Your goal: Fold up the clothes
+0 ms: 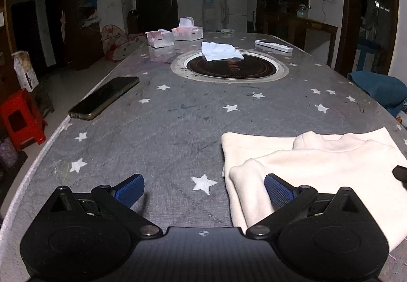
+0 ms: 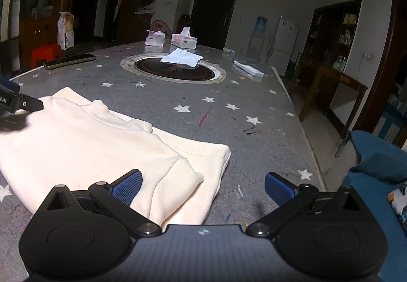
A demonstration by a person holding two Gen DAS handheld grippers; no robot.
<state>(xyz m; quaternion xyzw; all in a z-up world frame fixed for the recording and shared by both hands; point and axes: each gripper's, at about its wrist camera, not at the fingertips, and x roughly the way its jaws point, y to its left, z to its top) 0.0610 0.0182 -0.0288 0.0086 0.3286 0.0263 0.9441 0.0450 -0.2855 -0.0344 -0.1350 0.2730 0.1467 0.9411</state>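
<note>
Left wrist view

- Left gripper (image 1: pixel 204 189): jaws released, spread wide, nothing between them. Blue cross-hatched rubber pads (image 1: pixel 130 189) on black hinged links. It sits low over the desk, likely lined up on the garment's edge.
- Garment (image 1: pixel 305 165): cream, fleecy, soft and thick. It lies flat on the desk, already doubled, under and beyond the right-hand jaw. A rolled sleeve or hem edge lies just inside that jaw. Rounded, plump folds suggest it will hold a crease loosely.
- Desk (image 1: pixel 157 129): grey cloth cover printed with white stars, scuffed with pen marks. The space between the jaws shows bare cover only.
- Phone (image 1: pixel 104 97): dark, glossy slab, well ahead of the left-hand jaw, near the desk edge and clear of the work.
- Hotplate (image 1: pixel 231 69): round, dark inset with a pale ring, far ahead. A white tissue (image 1: pixel 220 51) lies crumpled on its far rim.
- Right gripper: only a black tip shows at the right edge, over the garment.

Right wrist view

- Right gripper (image 2: pixel 203 187): jaws released, wide apart and empty. The left-hand pad (image 2: pixel 127 187) rests over the garment's near corner; the right-hand jaw stands over bare desk.
- Garment (image 2: pixel 101 144): spreads left of and ahead of the left-hand jaw. The upper layer stops short of the lower, so a lower edge shows. The fold seems partly made.
- Left gripper (image 2: pixel 23 103): black arm at the far left, at the garment's opposite side.
- Blue cloth (image 2: pixel 376 154): right of the right-hand jaw, off the desk.
</note>
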